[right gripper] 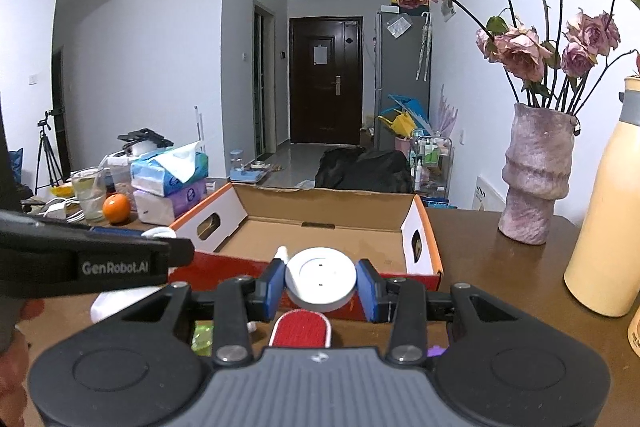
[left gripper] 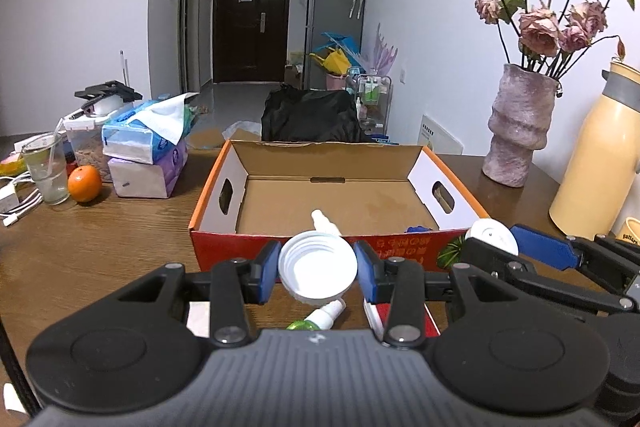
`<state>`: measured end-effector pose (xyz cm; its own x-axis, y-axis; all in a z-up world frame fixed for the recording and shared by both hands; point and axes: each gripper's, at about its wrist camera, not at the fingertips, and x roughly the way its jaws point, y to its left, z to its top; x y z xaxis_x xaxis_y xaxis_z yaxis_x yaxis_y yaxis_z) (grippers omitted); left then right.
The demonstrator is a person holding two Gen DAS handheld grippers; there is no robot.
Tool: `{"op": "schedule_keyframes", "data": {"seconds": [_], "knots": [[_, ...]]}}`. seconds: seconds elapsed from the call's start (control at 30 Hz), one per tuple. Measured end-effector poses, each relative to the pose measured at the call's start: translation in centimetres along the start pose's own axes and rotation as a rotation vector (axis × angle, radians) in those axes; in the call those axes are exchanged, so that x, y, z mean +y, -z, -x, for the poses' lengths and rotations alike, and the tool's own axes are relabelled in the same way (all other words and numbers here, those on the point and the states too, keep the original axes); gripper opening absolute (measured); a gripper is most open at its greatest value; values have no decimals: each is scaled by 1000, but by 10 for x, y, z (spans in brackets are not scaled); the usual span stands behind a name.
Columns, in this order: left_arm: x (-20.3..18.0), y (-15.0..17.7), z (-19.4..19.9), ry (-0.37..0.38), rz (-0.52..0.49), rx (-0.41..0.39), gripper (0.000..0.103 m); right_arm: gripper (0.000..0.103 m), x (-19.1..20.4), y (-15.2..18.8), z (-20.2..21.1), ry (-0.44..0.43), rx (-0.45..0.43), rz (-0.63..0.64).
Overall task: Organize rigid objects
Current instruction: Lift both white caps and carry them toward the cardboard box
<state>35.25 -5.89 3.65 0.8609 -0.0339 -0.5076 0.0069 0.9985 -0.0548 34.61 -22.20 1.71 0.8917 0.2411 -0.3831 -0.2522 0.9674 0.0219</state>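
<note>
Both grippers carry a load just short of the cardboard box (left gripper: 336,195). The left gripper (left gripper: 317,269) is clamped on a white threaded cap (left gripper: 316,267), open side toward the camera; the right gripper (right gripper: 320,285) is clamped on a white round lid (right gripper: 320,281). A small white bottle (left gripper: 325,221) already lies in the box beyond the left gripper's tips. The step appears to be transport to the box; next, each gripper likely needs to pass the near wall and part its fingers. Below on the counter (left gripper: 100,239) lie a spray bottle (left gripper: 324,315) and a red-topped item (right gripper: 300,331).
</note>
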Motion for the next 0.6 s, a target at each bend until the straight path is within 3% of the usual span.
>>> {"op": "schedule_keyframes", "data": {"seconds": [0.6], "knots": [[10,-26,-49,-15,34,1,41,38,-7,-19,-55,-3,25,-26]]}}
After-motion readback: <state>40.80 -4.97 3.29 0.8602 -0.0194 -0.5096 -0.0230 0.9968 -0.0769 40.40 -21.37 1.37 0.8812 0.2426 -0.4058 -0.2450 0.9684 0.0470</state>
